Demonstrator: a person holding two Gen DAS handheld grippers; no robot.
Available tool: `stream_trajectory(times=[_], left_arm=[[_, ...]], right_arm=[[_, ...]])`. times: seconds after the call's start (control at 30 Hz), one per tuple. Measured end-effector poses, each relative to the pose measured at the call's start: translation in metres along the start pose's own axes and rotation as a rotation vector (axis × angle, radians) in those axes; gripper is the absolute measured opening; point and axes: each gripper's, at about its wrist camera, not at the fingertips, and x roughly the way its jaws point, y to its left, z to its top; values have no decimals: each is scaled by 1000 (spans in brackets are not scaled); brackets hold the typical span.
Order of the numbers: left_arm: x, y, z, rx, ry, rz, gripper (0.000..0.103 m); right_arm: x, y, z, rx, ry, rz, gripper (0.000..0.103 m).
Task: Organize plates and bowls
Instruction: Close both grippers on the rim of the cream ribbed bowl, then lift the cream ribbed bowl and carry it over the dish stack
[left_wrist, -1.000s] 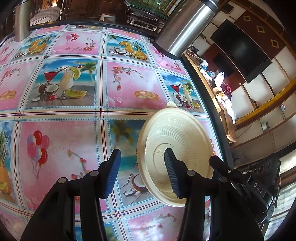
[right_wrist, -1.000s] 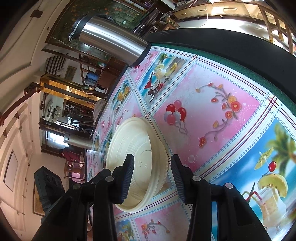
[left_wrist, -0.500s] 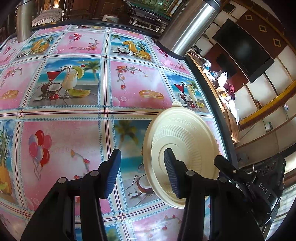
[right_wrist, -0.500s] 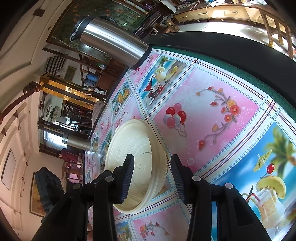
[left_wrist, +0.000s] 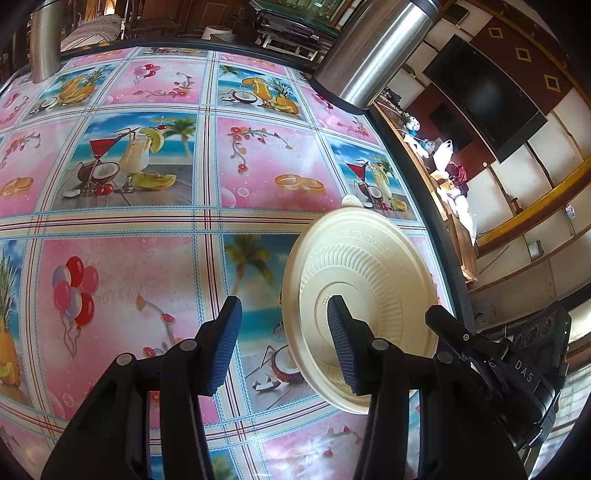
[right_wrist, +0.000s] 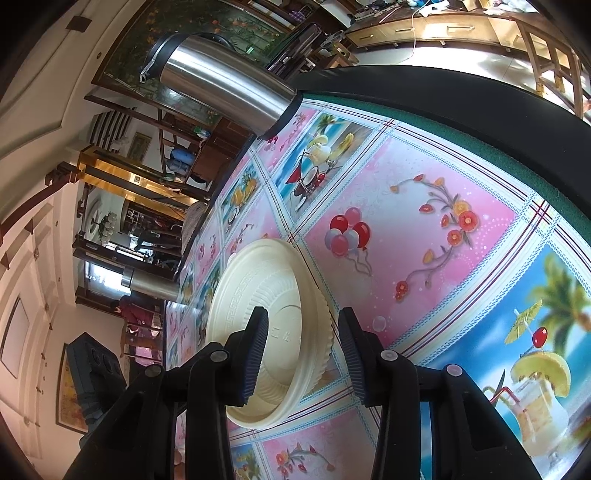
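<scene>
Cream bowl (right_wrist: 273, 332), ribbed wall, flat rim with key-pattern band, is seen upside down and tilted, its base facing both cameras, lower edge near or on the tablecloth (left_wrist: 258, 155); actual contact with the cloth cannot be told. It is placed near the table's right edge in the left wrist view (left_wrist: 362, 295). The right gripper (right_wrist: 301, 350) is set around the bowl: the left finger pad (right_wrist: 255, 354) lies against the base, the other pad (right_wrist: 354, 362) is seen just beside the ribbed wall with a small gap, so no firm clamp is shown; its jaws have just been closing, with the bowl between them. The left gripper (left_wrist: 282, 347) is held partly open over the cloth, nothing between its pads; its right pad (left_wrist: 341, 347) is seen in front of the bowl's base, touch cannot be told. A steel thermos (right_wrist: 218, 77) is stood at the far table corner, well apart from the bowl. A second steel cylinder (left_wrist: 46, 40) is seen at the far left edge.
</scene>
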Motion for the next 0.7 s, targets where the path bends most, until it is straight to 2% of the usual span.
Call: stream_trajectory(times=[0.1,0.17,0.37,0.53,0.7], left_arm=[[0,0,-1,6,-8,18,43],[1,0,-2,6,-10,24,32],[1,-2,-3,25,-14,33,19],[0,-10,-6,65,-30,51,10],[0,-11,-6,71,-33,57,10]], right_arm=[[1,-2,0,3,6,3,35],[2,-1,0,-1,9,0,26],[4,0,-1,-7,10,-14,12],[4,1,-2,-16,6,-16,12],[5,2,-2,-20,5,-18,11]])
